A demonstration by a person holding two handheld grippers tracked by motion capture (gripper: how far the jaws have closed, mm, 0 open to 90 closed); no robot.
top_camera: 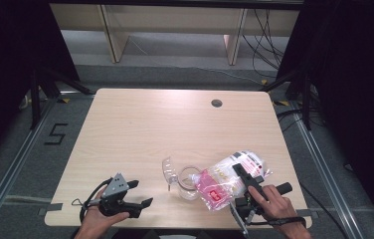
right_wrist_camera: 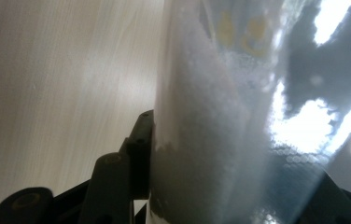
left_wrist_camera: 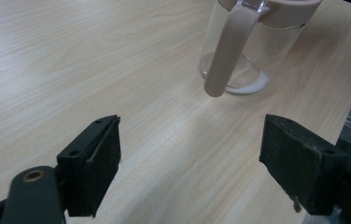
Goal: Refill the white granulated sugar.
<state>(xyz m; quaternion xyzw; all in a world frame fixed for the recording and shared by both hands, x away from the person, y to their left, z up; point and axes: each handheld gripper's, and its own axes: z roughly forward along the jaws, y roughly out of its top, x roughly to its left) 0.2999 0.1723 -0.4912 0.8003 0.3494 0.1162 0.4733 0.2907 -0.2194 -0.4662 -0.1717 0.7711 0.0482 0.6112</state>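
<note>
My left gripper (top_camera: 142,194) sits nearest, low at the front edge of the table (top_camera: 140,124), its jaws spread wide with nothing between them and aimed across the bare wood at the jar (left_wrist_camera: 239,51). My right gripper (top_camera: 247,178) is clenched on the bag (top_camera: 232,179) of white granules; in the right gripper view the plastic fills the space between my pads, one black finger (right_wrist_camera: 138,154) pressed flat to its side. I judge the pouring not yet far along: the bag is up and leaning, its pink-labelled end low and just beside the mouth of the jar, yet through the glass I see only a thin white layer at the bottom. The bag's long axis runs from that low end near the jar up and away toward the right far side. The jar stands upright, handle (left_wrist_camera: 225,51) toward my left gripper, its clear lid (top_camera: 167,168) hanging open beyond it.
</note>
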